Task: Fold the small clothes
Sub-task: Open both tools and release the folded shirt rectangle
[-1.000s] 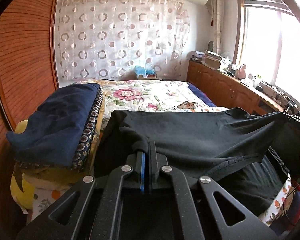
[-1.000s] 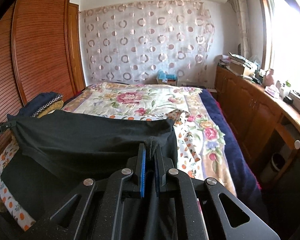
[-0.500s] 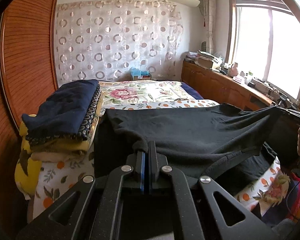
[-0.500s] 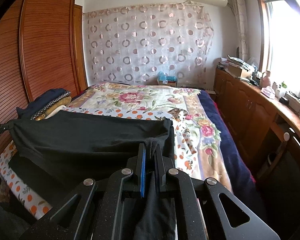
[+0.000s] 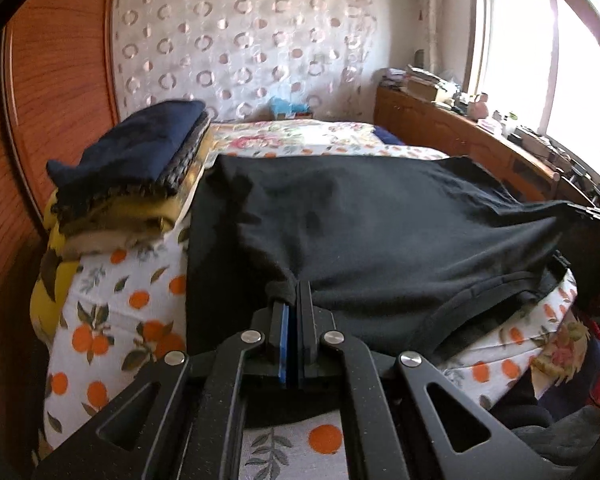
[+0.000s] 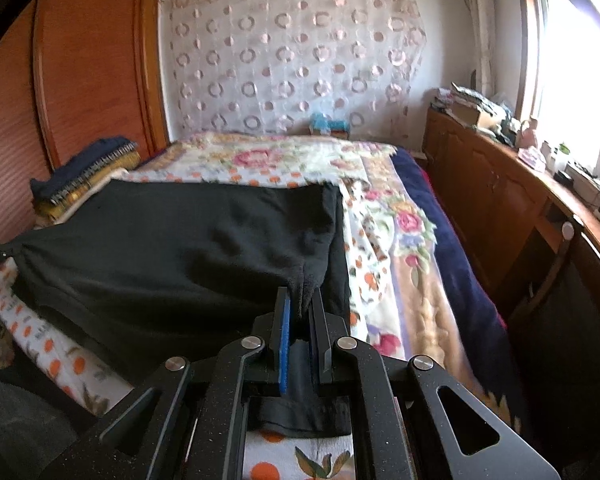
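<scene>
Left wrist view: left gripper [image 5: 294, 296] clamped on a bunched edge of the black garment [image 5: 380, 232].

Landmark = black garment. It lies spread over the orange-print sheet [image 5: 112, 308], far edge reaching toward the floral quilt [image 5: 300, 140]. Its right corner is pulled up and held by the right gripper [image 5: 598, 216] at the frame's right edge; grip state there can't be read. Left of the garment, touching its edge: folded stack [image 5: 140, 168], navy on top, yellow beneath. Beyond-right of the garment: wooden cabinet [image 5: 460, 136] under the window [image 5: 512, 48]. Behind: circle-pattern curtain [image 5: 240, 52].
</scene>
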The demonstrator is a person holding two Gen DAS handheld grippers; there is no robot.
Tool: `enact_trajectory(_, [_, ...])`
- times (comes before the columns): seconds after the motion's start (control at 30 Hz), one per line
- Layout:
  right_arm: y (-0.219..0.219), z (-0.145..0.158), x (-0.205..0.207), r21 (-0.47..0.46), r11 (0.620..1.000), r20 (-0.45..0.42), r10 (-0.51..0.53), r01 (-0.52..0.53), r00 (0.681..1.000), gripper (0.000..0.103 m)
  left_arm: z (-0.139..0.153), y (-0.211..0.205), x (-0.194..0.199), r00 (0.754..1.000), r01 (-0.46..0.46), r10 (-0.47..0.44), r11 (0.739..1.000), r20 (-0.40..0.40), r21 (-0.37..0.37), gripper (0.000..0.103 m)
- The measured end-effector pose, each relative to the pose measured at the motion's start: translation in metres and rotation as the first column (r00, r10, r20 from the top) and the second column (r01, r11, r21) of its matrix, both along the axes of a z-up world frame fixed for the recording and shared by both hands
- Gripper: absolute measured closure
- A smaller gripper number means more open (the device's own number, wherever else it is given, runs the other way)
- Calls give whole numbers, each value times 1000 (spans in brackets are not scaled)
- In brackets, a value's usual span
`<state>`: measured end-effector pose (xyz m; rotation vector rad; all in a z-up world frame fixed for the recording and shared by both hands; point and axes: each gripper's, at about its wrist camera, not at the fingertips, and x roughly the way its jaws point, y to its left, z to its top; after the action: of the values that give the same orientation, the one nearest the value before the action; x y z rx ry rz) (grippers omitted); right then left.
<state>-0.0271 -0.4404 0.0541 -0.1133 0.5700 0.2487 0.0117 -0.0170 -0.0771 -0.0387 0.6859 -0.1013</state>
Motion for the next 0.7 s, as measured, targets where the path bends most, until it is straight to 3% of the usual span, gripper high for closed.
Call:
enact_trajectory(0.1, [4, -4, 7, -26, 1000, -24, -13, 13, 1000, 96, -5, 2, -3, 1000, 5, -5, 1000, -22, -16, 99])
enact_trajectory(0.2, [8, 0, 6, -65, 998, -29, -18, 16, 999, 86, -4, 3, -7, 1000, 10, -10, 1000, -20, -8, 93])
enact_trajectory(0.27, [10, 6, 7, -76, 997, -22, -20, 18, 1000, 78, -2, 4, -9, 1000, 10, -10, 1000, -18, -5, 83])
enact_trajectory(0.33, [10, 12, 9, -76, 997, -11, -22, 21, 1000, 62, 2, 8, -12, 1000, -5, 5, 1000, -3, 3, 61])
enact_trajectory(0.4, [11, 18, 10, -74, 997, 7, -26, 27, 1000, 52, 5, 11, -15, 1000, -16, 16, 1000, 12, 7, 55])
enact_trajectory(0.53, [19, 27, 11, -73, 997, 21, -5, 6, 1000, 46, 10, 18, -15, 999, -31, 31, 1000, 25, 1, 35])
enact_trajectory(0.7, [39, 19, 19, -50, 997, 6, 63, -63, 998, 39, 10, 26, -11, 998, -56, 56, 998, 28, 1, 28])
